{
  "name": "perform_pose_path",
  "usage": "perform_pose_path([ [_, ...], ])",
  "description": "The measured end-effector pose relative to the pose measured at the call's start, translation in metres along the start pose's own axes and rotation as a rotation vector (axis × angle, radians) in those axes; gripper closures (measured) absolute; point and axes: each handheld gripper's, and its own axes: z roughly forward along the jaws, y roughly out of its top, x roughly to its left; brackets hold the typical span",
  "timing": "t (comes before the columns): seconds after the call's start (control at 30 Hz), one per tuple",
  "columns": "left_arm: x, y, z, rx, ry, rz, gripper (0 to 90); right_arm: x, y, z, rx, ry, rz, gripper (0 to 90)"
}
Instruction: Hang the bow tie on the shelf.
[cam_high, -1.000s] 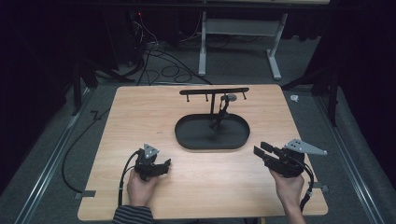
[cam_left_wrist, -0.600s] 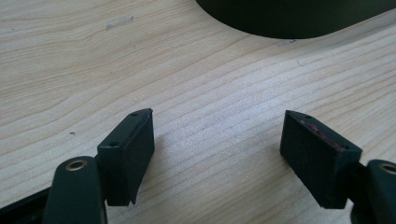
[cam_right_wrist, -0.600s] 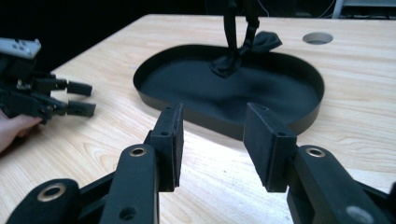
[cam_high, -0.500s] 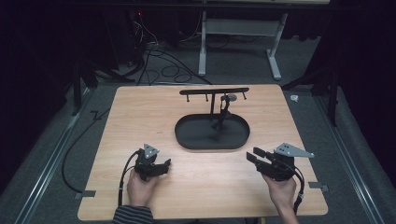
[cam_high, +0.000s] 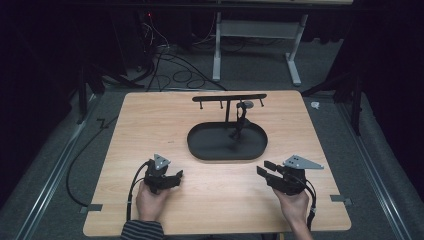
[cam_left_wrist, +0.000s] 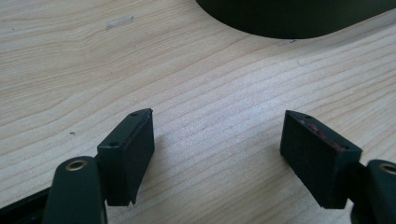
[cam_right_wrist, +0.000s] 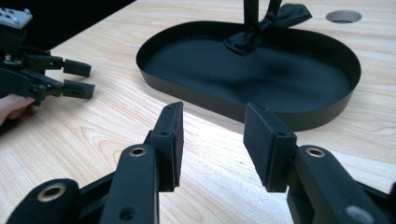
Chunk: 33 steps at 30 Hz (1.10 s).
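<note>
Ahead of you at twelve o'clock sits the black oval metal tray with a low upright rim, lying flat on the wood, long axis running nine to three. From its far edge rises a thin black T-shaped stand, upright, small pegs under its crossbar. A dark ribbon bow hangs against the post, its tails touching the tray floor.

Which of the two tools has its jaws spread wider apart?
The left tool: in its own view a broad stretch of bare table shows between the jaws, while the right tool stands open with a narrower gap.
</note>
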Motion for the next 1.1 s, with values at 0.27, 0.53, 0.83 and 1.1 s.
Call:
perform_pose_path([
  [0.27, 0.000, 0.000, 0.000, 0.000, 0.000, 0.001, 26.6, 0.000, -0.007, 0.012, 0.031, 0.007, -0.003, 59.5],
  [0.53, 0.000, 0.000, 0.000, 0.000, 0.000, 0.001, 26.6, 0.002, -0.010, 0.021, 0.049, 0.011, -0.005, 59.5],
  [0.83, 0.000, 0.000, 0.000, 0.000, 0.000, 0.001, 26.6, 0.003, -0.013, 0.028, 0.071, 0.009, -0.005, 59.4],
  [1.1, 0.000, 0.000, 0.000, 0.000, 0.000, 0.001, 26.6, 0.003, -0.016, 0.037, 0.094, 0.000, -0.016, 59.3],
])
